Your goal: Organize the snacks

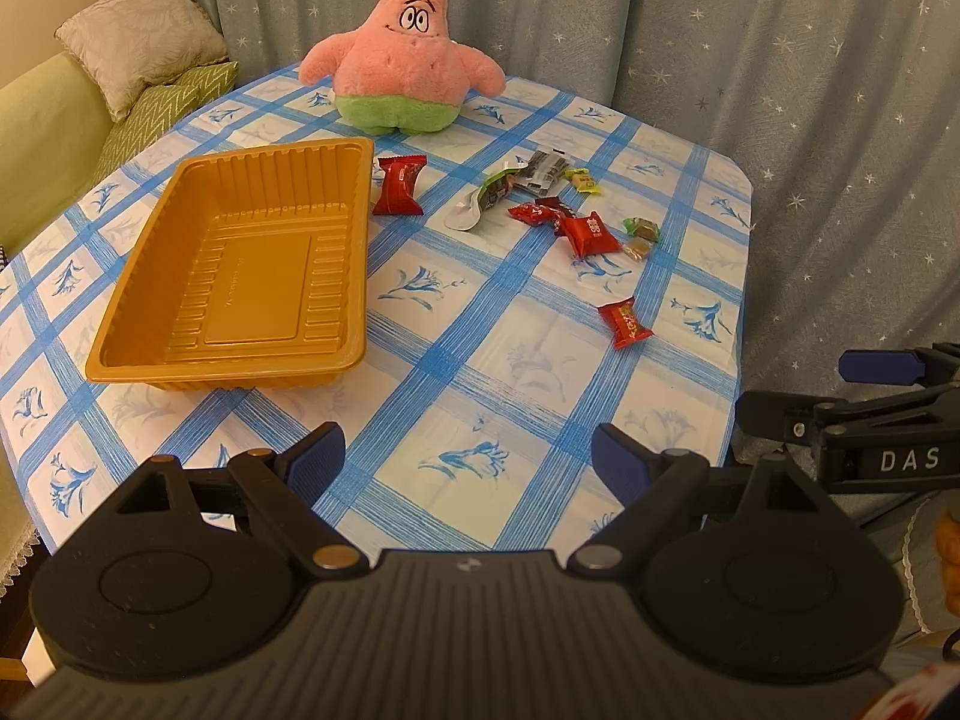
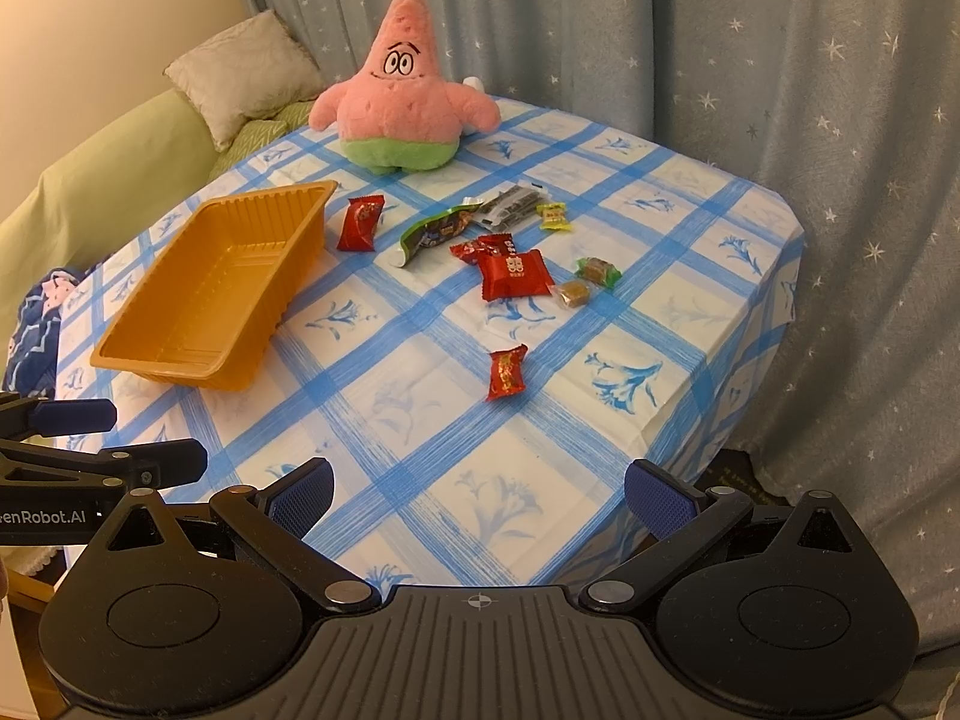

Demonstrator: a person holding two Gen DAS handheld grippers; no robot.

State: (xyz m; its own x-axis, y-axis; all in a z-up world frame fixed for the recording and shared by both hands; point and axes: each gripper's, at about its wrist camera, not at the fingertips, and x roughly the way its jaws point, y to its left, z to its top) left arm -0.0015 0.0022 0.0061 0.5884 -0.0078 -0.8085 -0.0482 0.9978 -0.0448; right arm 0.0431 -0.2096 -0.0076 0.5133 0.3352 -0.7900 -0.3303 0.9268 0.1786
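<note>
An empty orange plastic tray [image 1: 156, 276] [image 2: 150, 330] sits on the left of the blue-checked table. Several wrapped snacks lie scattered to its right: a red packet [image 1: 398, 186] [image 2: 360, 224] beside the tray, a green packet [image 1: 495, 189] [image 2: 435, 234], a dark packet [image 1: 543, 171] [image 2: 510, 209], a large red packet [image 1: 591, 234] [image 2: 515, 274], small brown candies [image 1: 639, 239] [image 2: 573, 294], and a lone red candy [image 1: 625, 321] [image 2: 507, 373] nearest me. My left gripper [image 1: 468, 459] is open and empty over the table's near edge. My right gripper [image 2: 480, 495] is open and empty, also at the near edge.
A pink starfish plush [image 1: 408, 54] [image 2: 405, 96] stands at the table's far side. Curtains hang behind and to the right. A green sofa with cushions [image 1: 138, 42] is on the left. The table edge drops off at the right [image 1: 741, 300].
</note>
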